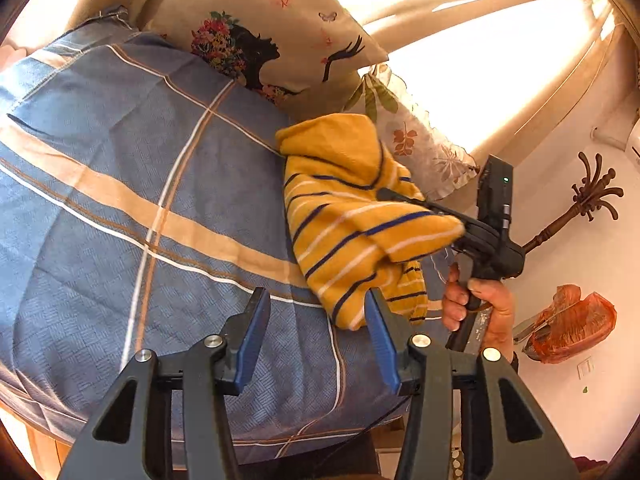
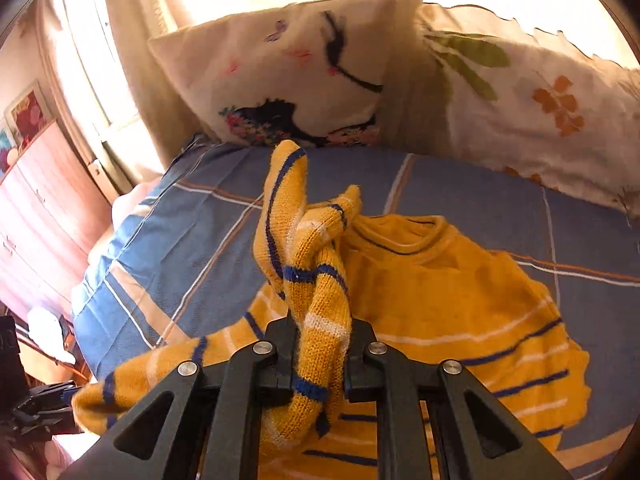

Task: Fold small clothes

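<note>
Partly hidden: sweater (image 2: 440, 292) under right hand-held gripper (image 2: 320, 344).

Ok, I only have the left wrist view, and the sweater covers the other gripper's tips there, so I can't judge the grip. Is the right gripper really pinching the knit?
Observer: Yes. In the right wrist view the right gripper is shut on a twisted sleeve of the yellow sweater.
Operator: Is the rest of it off the bed too?
Observer: No. The body lies on the blue bedspread, with its neckline toward the pillows.
</note>
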A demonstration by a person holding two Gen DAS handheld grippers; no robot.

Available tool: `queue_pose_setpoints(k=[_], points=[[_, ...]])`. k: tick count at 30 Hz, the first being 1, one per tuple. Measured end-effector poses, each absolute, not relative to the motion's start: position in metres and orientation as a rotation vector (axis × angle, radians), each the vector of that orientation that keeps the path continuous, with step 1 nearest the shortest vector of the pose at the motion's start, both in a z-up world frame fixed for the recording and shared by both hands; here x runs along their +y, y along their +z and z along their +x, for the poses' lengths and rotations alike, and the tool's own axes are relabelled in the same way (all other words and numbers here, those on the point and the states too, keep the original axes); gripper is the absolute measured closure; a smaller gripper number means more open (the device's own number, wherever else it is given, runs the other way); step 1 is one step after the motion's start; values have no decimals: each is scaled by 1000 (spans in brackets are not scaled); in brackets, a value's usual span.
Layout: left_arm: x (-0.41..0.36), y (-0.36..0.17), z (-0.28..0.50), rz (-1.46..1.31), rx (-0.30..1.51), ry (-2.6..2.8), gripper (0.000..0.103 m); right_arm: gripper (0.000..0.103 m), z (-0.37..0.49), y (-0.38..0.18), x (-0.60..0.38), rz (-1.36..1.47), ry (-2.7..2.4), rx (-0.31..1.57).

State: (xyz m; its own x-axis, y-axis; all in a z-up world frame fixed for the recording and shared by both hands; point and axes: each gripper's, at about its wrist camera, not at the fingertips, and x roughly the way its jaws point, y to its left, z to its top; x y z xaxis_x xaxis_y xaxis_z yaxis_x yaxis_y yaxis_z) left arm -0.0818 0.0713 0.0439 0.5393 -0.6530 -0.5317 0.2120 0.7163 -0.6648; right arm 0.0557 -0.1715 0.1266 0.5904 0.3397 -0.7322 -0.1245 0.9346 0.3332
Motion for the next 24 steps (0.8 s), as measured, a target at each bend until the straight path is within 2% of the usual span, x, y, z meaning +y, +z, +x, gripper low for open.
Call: queue_pose_setpoints(k=[9, 10, 11, 13, 16, 18, 19, 20, 24], points=[[-13, 25, -65, -497, 983, -642, 56, 86, -9, 65, -322, 602, 166, 889], [-22, 25, -64, -487, 991, -649, 56, 83, -15, 59, -332, 632, 135, 883], [-30, 24, -62, -475, 998, -654, 56, 71, -22, 56, -340, 655, 93, 868], [-45, 24, -60, -452, 1008, -659, 55, 58, -38, 60, -351, 681, 48, 833], [-64, 24, -58, -415, 1016, -659, 54, 58, -60, 79, -354, 656, 79, 768], [-74, 23, -57, -381, 1015, -651, 54, 45, -72, 97, -344, 598, 123, 734], [-80, 23, -57, -357, 1008, -647, 53, 35, -77, 104, -337, 569, 154, 721], [-87, 24, -57, -325, 996, -642, 52, 32, -83, 110, -329, 547, 189, 710], [-122, 26, -56, -107, 881, -595, 41, 31, -95, 118, -295, 483, 308, 694]])
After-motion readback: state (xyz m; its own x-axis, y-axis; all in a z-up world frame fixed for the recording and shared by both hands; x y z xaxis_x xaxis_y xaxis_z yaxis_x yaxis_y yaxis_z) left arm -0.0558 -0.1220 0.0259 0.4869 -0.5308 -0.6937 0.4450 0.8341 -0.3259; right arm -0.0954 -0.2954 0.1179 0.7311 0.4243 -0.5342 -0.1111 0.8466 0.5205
